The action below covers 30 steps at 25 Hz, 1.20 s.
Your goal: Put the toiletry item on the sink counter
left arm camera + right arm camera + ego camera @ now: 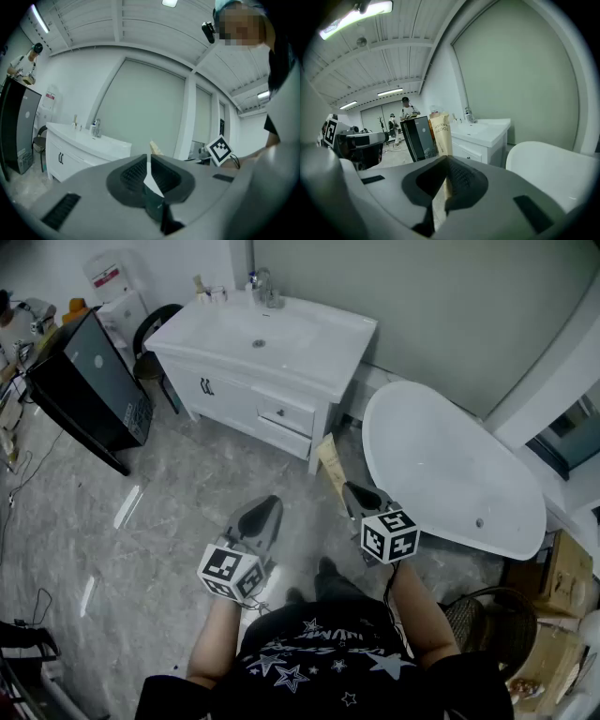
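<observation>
My right gripper (351,491) is shut on a tan toothbrush carton (330,461), which sticks out forward past the jaw tips toward the vanity. In the right gripper view the carton (441,135) stands upright between the closed pads of that gripper (443,164). The white sink counter (309,341) with its basin and faucet (265,287) stands ahead, some way off. My left gripper (266,506) hangs beside the right one, shut with nothing between its jaws (149,161). The left gripper view also shows the counter (101,141) at the left.
A white bathtub (450,470) lies to the right of the vanity. A black cabinet (89,390) and a black chair (150,334) stand at the left. Small bottles (208,292) sit at the counter's back left. A wicker basket (492,620) is at my right side.
</observation>
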Each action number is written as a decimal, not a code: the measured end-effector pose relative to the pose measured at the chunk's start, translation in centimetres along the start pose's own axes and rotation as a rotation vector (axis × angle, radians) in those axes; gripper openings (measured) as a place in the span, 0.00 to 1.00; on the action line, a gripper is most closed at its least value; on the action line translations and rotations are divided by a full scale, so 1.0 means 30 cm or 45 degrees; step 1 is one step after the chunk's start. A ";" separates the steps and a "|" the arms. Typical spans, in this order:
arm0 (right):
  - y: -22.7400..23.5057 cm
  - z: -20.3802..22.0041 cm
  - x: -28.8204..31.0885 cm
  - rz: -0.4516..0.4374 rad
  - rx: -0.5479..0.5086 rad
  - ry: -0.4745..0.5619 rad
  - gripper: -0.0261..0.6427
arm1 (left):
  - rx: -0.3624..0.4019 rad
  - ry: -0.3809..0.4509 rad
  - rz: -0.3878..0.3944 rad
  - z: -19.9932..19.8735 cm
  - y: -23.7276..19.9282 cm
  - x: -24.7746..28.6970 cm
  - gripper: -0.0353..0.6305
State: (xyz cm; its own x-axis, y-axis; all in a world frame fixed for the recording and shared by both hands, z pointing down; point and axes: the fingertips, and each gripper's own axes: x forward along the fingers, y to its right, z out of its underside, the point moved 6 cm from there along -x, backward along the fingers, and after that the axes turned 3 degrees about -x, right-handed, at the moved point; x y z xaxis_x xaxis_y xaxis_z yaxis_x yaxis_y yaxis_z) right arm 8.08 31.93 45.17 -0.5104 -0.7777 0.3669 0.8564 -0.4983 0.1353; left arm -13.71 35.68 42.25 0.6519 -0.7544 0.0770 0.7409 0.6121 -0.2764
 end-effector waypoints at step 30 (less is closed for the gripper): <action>-0.072 0.079 0.039 -0.005 0.014 -0.065 0.06 | -0.006 -0.067 -0.106 0.099 -0.095 -0.175 0.11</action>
State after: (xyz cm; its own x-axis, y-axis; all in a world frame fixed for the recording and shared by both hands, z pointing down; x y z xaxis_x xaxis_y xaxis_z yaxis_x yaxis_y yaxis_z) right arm 5.80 32.99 47.48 -0.5096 -0.7547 0.4131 0.8552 -0.4971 0.1467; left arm -18.76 38.61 45.49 0.5960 -0.7889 0.1499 0.7920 0.5467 -0.2717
